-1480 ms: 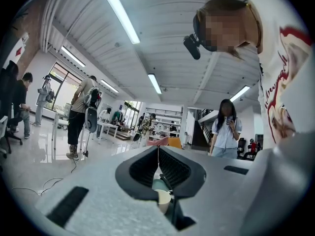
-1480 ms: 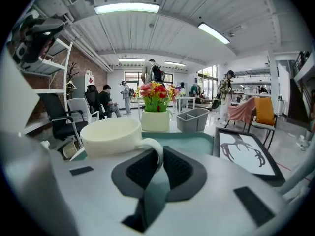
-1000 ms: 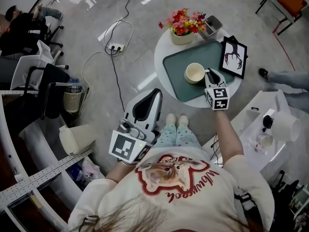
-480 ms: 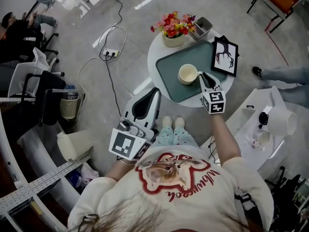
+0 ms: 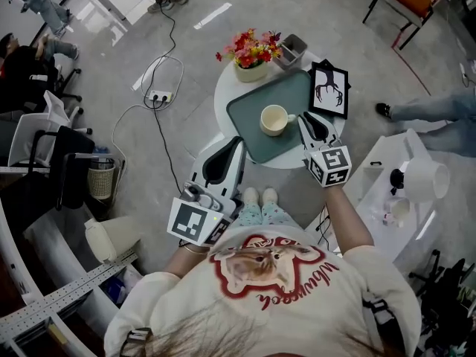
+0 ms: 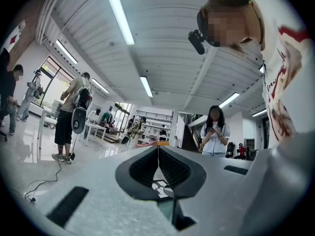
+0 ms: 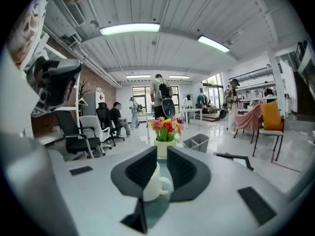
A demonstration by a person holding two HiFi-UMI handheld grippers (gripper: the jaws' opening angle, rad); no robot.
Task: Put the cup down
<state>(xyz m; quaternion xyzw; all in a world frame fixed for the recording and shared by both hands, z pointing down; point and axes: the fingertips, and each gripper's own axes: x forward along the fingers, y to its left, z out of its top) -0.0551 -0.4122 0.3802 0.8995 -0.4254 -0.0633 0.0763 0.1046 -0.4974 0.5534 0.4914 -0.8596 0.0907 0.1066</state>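
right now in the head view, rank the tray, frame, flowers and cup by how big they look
1. tray, clearly largest
2. frame and flowers: they look about alike, so not ranked
3. cup, smallest

All sit on one table, so nearness hardly skews this.

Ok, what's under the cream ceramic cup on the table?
The cream ceramic cup stands on a teal rectangular tray on the round white table. The tray patch beneath its base is covered.
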